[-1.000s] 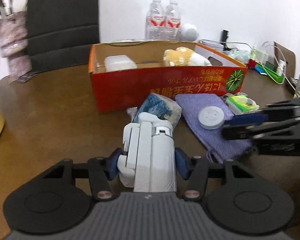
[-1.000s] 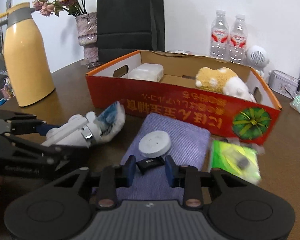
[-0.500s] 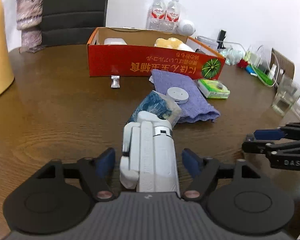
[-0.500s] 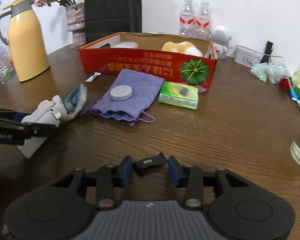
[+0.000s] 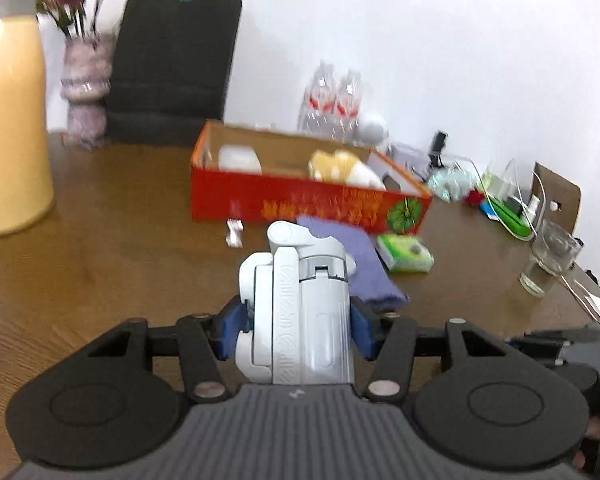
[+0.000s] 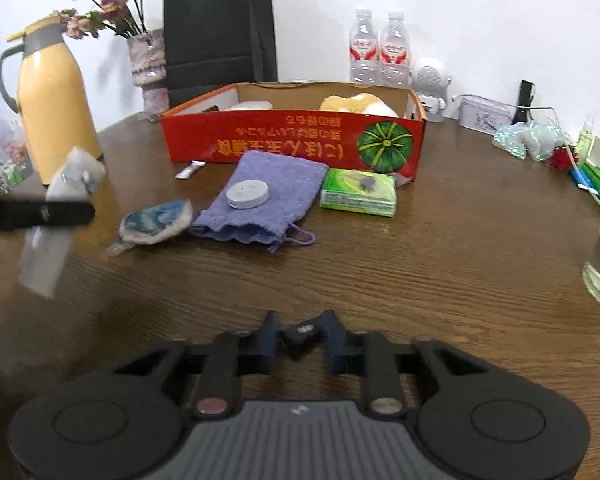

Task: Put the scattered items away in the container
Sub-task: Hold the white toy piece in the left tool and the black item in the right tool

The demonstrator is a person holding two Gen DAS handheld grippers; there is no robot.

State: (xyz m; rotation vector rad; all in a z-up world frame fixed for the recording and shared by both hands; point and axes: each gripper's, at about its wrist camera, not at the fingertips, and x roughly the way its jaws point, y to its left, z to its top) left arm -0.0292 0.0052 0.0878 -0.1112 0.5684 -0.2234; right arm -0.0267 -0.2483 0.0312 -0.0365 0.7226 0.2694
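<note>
Left tool point(image 5: 296, 330): jaws closing on a white folded gadget point(image 5: 300, 312), blue pads pressed against both its sides; gadget held clear of the tabletop point(image 5: 100, 248), its hinged end pointing toward the box point(image 5: 300, 200).

Right tool point(image 6: 300, 342): jaws closing on a small black clip point(image 6: 302, 330), which sits pinched between the pads, low over bare tabletop near the front edge.

Box: red and orange cardboard, open top, at the back middle of the tabletop. Inside: a white block point(image 5: 239, 158) at the left end, a yellow-and-white plush point(image 5: 342, 168) toward the right end.

Loose items in front of the box:
- purple pouch point(image 6: 268, 200), flat, with a white disc point(image 6: 247, 195) resting on it;
- green packet point(image 6: 358, 196), just beside the pouch, near the box's right corner;
- blue-and-white bag point(image 6: 156, 222), touching the pouch's left edge;
- small white sachet point(image 6: 190, 169), close to the box's front wall.

Surroundings: yellow jug point(image 6: 56, 100), two bottles point(image 6: 380, 46), glass point(image 5: 548, 258).
</note>
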